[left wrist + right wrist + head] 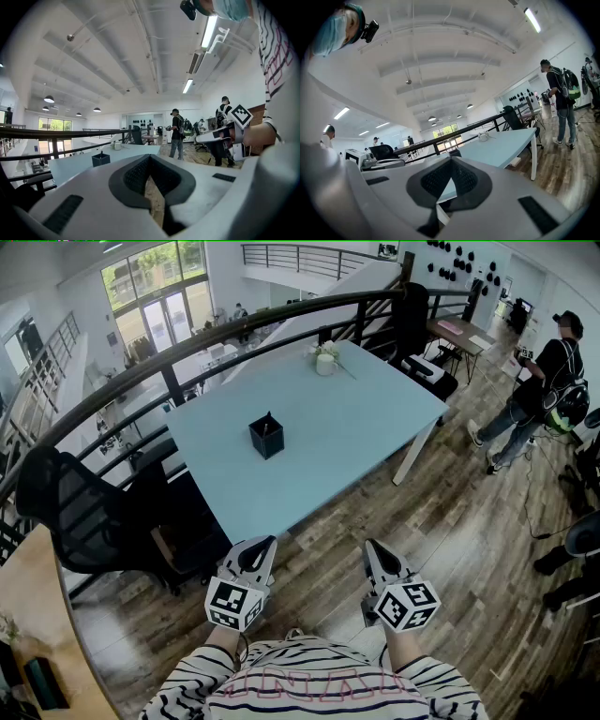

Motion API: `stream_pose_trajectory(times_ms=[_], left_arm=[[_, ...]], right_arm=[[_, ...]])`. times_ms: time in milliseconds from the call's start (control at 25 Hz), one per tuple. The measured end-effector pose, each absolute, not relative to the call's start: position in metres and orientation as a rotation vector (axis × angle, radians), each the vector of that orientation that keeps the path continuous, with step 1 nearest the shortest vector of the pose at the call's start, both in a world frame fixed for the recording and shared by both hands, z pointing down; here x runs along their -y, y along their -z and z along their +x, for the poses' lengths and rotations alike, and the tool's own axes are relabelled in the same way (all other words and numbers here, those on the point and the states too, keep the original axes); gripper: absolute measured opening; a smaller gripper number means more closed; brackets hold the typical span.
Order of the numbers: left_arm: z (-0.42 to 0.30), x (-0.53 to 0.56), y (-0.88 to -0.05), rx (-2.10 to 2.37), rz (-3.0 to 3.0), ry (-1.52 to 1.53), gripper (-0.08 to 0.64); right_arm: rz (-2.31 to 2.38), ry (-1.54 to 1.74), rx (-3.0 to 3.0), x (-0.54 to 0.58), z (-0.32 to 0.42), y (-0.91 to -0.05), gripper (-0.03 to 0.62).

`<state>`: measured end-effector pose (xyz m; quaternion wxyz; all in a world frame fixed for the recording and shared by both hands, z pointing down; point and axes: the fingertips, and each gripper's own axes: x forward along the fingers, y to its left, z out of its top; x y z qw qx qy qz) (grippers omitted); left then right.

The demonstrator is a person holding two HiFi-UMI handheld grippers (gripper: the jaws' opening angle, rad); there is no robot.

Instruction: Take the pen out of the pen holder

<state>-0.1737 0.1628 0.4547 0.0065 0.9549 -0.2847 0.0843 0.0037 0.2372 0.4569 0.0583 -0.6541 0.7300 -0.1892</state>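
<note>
Pen (267,424) stands in the black pen holder (266,439) near the middle of the pale blue table (366,418). You hold your left gripper (266,547) and right gripper (372,550) short of its near edge, both jaws closed, empty.

Pen (267,427) barely discernible, perhaps, in holder (266,442)

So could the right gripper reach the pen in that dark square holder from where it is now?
Probably not yet. The right gripper hangs over the wooden floor, short of the light blue table, jaws shut. Nothing blocks the dark square pen holder; a step forward should do.
</note>
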Motion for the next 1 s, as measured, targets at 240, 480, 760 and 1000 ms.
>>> stream_pose_trajectory(times_ms=[240,480,760,1000], left_arm=[[-0.179,-0.15,-0.459,0.85,2.991,-0.248,0.024],[-0.166,-0.129,-0.47,0.824,2.973,-0.264,0.028],[-0.121,-0.095,-0.477,0.879,2.913,-0.303,0.19],[-0.073,-0.064,-0.486,0.981,2.83,-0.282,0.19]], right_arm=[[-2.026,0.555,-2.179,-0.223,0.008,-0.462,0.026],[-2.043,0.533,-2.173,-0.2,0.027,-0.467,0.031],[-1.978,0.597,-2.274,-0.156,0.067,-0.477,0.204],[-1.904,0.629,-2.343,-0.116,0.12,-0.483,0.204]])
